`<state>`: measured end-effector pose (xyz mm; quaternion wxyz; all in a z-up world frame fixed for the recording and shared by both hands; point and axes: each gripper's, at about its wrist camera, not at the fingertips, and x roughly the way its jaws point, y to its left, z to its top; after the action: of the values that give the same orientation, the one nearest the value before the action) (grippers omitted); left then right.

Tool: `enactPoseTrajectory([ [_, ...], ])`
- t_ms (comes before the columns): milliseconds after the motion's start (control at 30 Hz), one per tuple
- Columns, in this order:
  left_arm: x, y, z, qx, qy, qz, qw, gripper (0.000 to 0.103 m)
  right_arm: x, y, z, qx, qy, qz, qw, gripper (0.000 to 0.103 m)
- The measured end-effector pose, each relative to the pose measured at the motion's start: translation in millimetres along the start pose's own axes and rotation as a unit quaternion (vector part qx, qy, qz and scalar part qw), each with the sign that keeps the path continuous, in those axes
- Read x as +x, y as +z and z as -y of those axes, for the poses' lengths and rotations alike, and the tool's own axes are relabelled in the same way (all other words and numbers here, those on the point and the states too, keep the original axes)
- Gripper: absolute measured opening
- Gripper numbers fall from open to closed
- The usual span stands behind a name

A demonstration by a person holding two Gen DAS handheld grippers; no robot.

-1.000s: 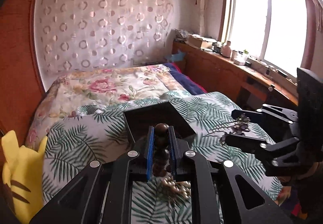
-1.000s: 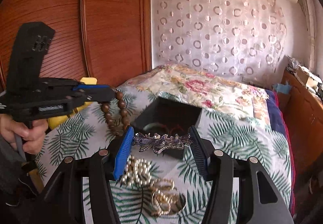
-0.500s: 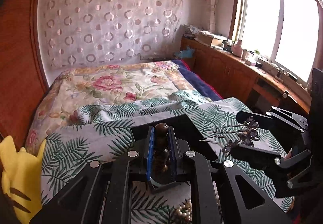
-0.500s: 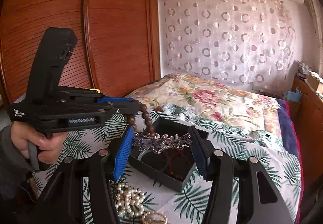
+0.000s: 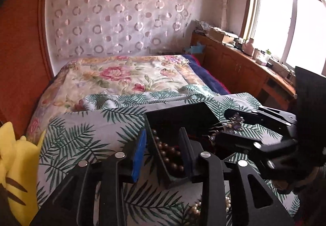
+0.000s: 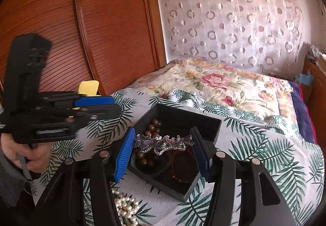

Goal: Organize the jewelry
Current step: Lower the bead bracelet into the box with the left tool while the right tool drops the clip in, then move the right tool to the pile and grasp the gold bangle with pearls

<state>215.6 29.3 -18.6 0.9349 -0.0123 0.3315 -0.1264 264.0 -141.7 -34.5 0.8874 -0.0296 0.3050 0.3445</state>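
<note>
Left gripper (image 5: 163, 144) sits low centre of the left wrist frame, jaws opening, nothing pinched — the brown bead bracelet (image 5: 170, 154) lies loose in the black box (image 5: 183, 112) along its left wall, seen between the fingers but not pressed by them. Right gripper (image 6: 162, 145), centre of the right wrist frame, is about half open and clamped end to end on the purple rhinestone hair clip (image 6: 163, 142), which spans the gap between the pads above the box interior. A red cord bracelet (image 6: 183, 156) is also in the box; pearl strands (image 6: 124, 207) remain on the leaf-print bedspread (image 6: 264, 154) at lower left of that frame. Risks, as I judge them: the clip is gripped only by its tips, so a small wrist roll could pop it out early, possibly onto the bedspread rather than in the box. The two grippers are crowded over one small box — a bump could shove the box, since soft bedding gives it no firm footing. The clip's prongs could snag the cord on release.
</note>
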Motion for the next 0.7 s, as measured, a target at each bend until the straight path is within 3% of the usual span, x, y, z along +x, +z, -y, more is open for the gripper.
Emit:
enactPoseTrajectory([
  [200,-17.1,-11.6,-9.4,-0.002,0.010,0.011,0.9999,0.047,25.2,5.7,6.0,0.022,-0.004,-0.037,0.999,0.058],
  [433,-31.2,-32.7,-15.2,0.003,0.027,0.024,0.9993,0.077,35.9,5.8,3.1,0.026,-0.002,-0.049,0.998,0.059],
  [667,-38.3,-49.7,-14.4,0.001,0.025,0.019,0.9995,0.080,13.1,0.9,-2.0,0.018,-0.007,-0.046,0.999,0.059],
  [700,-39.8,-53.3,-13.8,-0.001,0.024,0.017,0.9996,0.084,4.0,-2.4,-3.4,0.019,-0.007,-0.043,0.999,0.059],
])
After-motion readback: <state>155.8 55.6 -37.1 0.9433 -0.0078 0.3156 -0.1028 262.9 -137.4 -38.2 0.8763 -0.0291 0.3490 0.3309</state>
